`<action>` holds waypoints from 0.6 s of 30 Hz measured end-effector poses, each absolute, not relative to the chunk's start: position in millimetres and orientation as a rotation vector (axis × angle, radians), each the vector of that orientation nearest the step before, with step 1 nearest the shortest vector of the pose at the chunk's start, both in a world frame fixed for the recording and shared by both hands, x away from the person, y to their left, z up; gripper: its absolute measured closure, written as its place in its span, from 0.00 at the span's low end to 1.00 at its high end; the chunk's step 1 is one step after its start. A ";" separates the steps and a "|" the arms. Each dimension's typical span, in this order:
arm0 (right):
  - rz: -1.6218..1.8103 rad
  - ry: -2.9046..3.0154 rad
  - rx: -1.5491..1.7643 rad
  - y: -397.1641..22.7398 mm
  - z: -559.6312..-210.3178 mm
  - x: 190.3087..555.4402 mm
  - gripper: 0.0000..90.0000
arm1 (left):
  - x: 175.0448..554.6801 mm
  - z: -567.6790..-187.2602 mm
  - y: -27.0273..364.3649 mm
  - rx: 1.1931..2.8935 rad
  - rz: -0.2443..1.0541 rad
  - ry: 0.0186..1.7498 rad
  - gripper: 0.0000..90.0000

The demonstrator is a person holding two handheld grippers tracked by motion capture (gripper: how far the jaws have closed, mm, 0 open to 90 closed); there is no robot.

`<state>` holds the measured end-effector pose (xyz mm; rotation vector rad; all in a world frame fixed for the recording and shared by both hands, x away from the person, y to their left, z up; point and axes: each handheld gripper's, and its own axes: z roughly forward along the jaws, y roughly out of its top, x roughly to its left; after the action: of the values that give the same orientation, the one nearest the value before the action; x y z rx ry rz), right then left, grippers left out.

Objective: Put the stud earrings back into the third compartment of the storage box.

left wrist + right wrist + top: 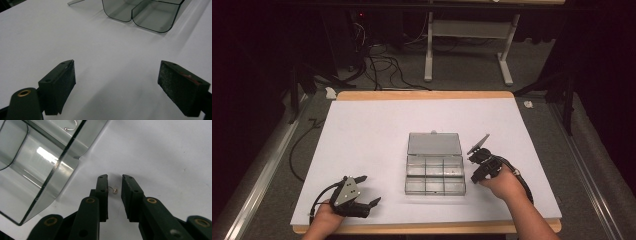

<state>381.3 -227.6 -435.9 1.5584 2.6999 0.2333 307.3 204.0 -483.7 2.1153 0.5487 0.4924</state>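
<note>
A clear plastic compartment box (434, 181) lies in the middle of the white table sheet with its lid (434, 143) folded back. My right gripper (473, 169) sits just right of the box. In the right gripper view its jaws (115, 178) stand a narrow gap apart around a small pearl earring (114, 191) lying on the sheet, whose wire hook touches the left jaw. A second wire hook (70, 127) lies in a box compartment (37, 170). My left gripper (369, 190) rests near the front left, wide open (117, 63) with nothing between its pads.
The box's rounded corners (140, 15) lie ahead of the left gripper. The table's wooden front edge (427, 228) runs just behind both hands. White sheet spreads to the left of and beyond the box. A white desk frame (467, 45) and cables stand on the floor beyond.
</note>
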 end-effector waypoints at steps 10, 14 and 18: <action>0.200 2.707 1.501 -223.4 -438.2 380.5 0.92 | 308.4 -483.8 203.7 2.121 0.487 0.560 0.17; 0.195 2.710 1.493 -222.1 -438.4 379.6 0.95 | 307.0 -483.7 203.9 2.116 0.494 0.545 0.17; 0.207 2.714 1.495 -223.5 -438.5 379.7 0.96 | 307.7 -483.9 203.5 2.120 0.493 0.553 0.17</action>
<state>379.7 -223.5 -438.5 1.4948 2.7139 0.2070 307.7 203.5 -483.9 2.1204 0.5525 0.4930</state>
